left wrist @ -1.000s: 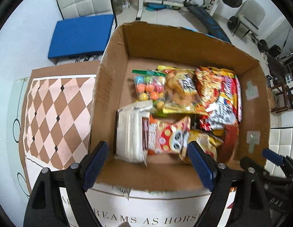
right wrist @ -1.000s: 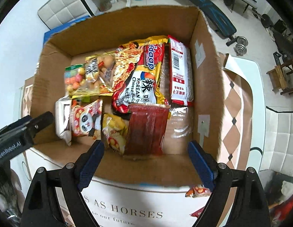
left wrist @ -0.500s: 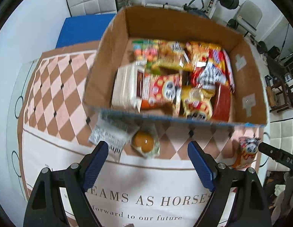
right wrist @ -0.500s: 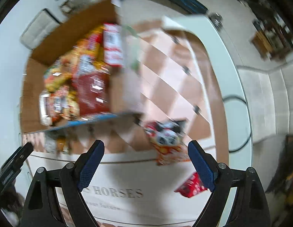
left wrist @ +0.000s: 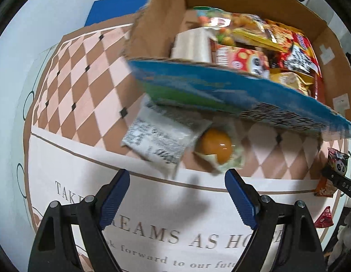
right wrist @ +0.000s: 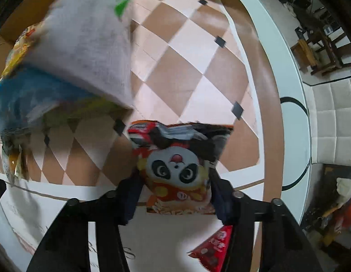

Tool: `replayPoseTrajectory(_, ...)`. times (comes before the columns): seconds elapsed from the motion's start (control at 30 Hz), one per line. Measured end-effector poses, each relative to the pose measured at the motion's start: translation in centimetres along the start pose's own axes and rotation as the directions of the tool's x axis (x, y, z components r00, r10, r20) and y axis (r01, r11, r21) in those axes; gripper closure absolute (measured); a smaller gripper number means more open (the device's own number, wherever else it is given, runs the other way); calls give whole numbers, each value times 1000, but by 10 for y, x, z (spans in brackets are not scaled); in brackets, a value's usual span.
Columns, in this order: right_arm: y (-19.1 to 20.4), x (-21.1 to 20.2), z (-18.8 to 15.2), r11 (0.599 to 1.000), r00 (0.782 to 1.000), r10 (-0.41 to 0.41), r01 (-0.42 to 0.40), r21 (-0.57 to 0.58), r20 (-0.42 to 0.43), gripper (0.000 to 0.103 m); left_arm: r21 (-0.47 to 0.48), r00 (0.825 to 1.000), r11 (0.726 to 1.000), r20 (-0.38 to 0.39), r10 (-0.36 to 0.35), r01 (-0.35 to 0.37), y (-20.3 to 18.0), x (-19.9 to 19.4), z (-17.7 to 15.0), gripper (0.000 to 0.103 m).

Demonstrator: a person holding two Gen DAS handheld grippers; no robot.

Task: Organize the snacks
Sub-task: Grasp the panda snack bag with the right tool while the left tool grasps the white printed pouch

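A cardboard box point(left wrist: 157, 22) full of snack packs stands on the checkered tablecloth. In front of it lie a white printed packet point(left wrist: 157, 138) and an orange jelly cup point(left wrist: 217, 148). My left gripper point(left wrist: 176, 195) is open and empty just short of them. My right gripper point(right wrist: 174, 188) has its fingers around the lower part of a panda snack bag point(right wrist: 175, 165) lying right of the box point(right wrist: 84, 45); the jaws look closed onto it, though motion blur hides the contact. The panda bag also shows in the left wrist view point(left wrist: 337, 165).
A small red triangular packet point(right wrist: 211, 249) lies on the cloth near the right gripper, also in the left wrist view point(left wrist: 323, 218). The table edge point(right wrist: 288, 72) curves on the right, with white chairs point(right wrist: 334, 136) beyond. A blue pad point(left wrist: 116, 9) lies behind the table.
Both grippers pulled back from above the box and dropped toward the table. The left now faces the white packet and jelly cup. The right swung right and narrowed around the panda bag.
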State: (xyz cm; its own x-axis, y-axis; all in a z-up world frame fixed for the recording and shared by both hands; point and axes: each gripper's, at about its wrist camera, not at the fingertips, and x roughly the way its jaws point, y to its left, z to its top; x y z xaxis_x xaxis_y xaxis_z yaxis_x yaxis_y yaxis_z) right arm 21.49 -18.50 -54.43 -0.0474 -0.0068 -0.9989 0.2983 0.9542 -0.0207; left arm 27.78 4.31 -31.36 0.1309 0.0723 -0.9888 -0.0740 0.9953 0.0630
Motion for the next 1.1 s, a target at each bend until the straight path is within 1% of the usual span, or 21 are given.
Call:
replayPoseTrajectory(0.03,4,-3,-2,1000,1000,21,-21,2,5,53,5,1000,1000,-1,-4,4,5,1,0,17)
replayPoseTrajectory(0.13,26,-11,-13,995,995,97,-97,-14,8,53,18,1000,1000,0,-6,6,24,6,2,17)
replayPoseTrajectory(0.27,62,-16,-28,983,984,179,-180,-49,-16,53,17,999,999,-9,-32,32,47,16,10,17)
replayPoseTrajectory(0.33,78,-15,-32,977,979,204,-205,-63,-28,53,27,999,999,-11,-41,42,54,20,15,17)
replayPoseTrajectory(0.47,105,-9,-37,971,975,216,-220,-89,-56,53,88,995,991,-35,-94,97,51,30,27,17)
replayPoseTrajectory(0.53,112,-6,-39,970,974,216,-222,-99,-66,53,97,990,988,-82,-113,121,47,40,34,17)
replayPoseTrajectory(0.57,113,-6,-40,970,975,212,-219,-103,-69,53,80,987,989,-108,-116,125,47,46,37,17)
replayPoseTrajectory(0.63,120,-4,-42,971,976,206,-213,-108,-71,53,28,980,987,-133,-150,155,48,54,42,17)
replayPoseTrajectory(0.67,121,-4,-43,972,977,202,-209,-110,-70,53,2,980,989,-135,-147,148,49,57,43,17)
replayPoseTrajectory(0.7,125,-4,-42,972,978,198,-205,-112,-70,53,-29,979,987,-120,-162,159,49,58,44,17)
replayPoseTrajectory(0.73,122,-4,-39,973,978,196,-203,-111,-71,53,-39,981,987,-112,-159,155,50,59,46,17)
replayPoseTrajectory(0.8,123,-4,-42,973,977,198,-205,-109,-77,53,-59,984,990,-115,-137,131,52,65,46,17)
replayPoseTrajectory(0.9,121,-4,-43,973,978,194,-202,-115,-81,53,-53,988,994,-114,-102,96,56,67,37,17)
replayPoseTrajectory(1.1,126,-5,-37,971,977,199,-207,-119,-77,53,-59,989,997,-138,-53,45,86,66,16,15)
